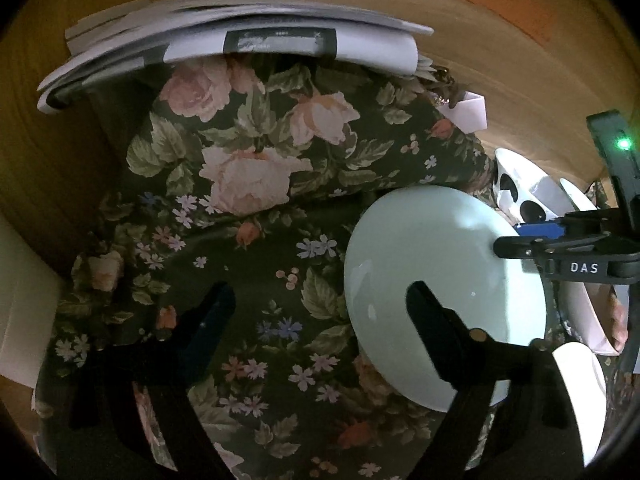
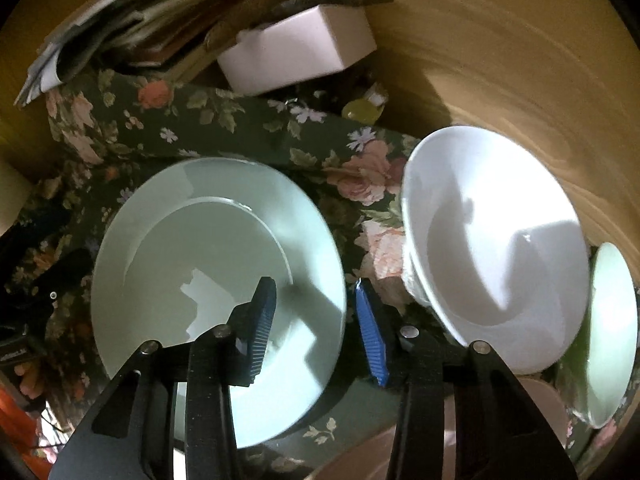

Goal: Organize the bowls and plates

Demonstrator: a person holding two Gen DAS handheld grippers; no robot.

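A pale green plate (image 2: pixel 208 272) lies on the floral cloth (image 2: pixel 248 136). My right gripper (image 2: pixel 316 320) is open, its blue pads either side of the plate's right rim, holding nothing. A white bowl (image 2: pixel 492 240) stands to the right, and a pale green dish (image 2: pixel 612 332) at the far right edge. In the left wrist view the green plate (image 1: pixel 424 264) sits to the right. My left gripper (image 1: pixel 320 304) is open and empty above the cloth (image 1: pixel 248 200), its right finger over the plate. The right gripper (image 1: pixel 560 244) reaches in from the right at the plate's rim. A spotted white bowl (image 1: pixel 520 196) lies behind it.
A stack of papers (image 1: pixel 240 44) lies at the back on the wooden table (image 1: pixel 500 64). A white box (image 2: pixel 296 52) and a small green-yellow object (image 2: pixel 360 110) sit behind the dishes. A pinkish dish (image 2: pixel 540 412) lies at the bottom right.
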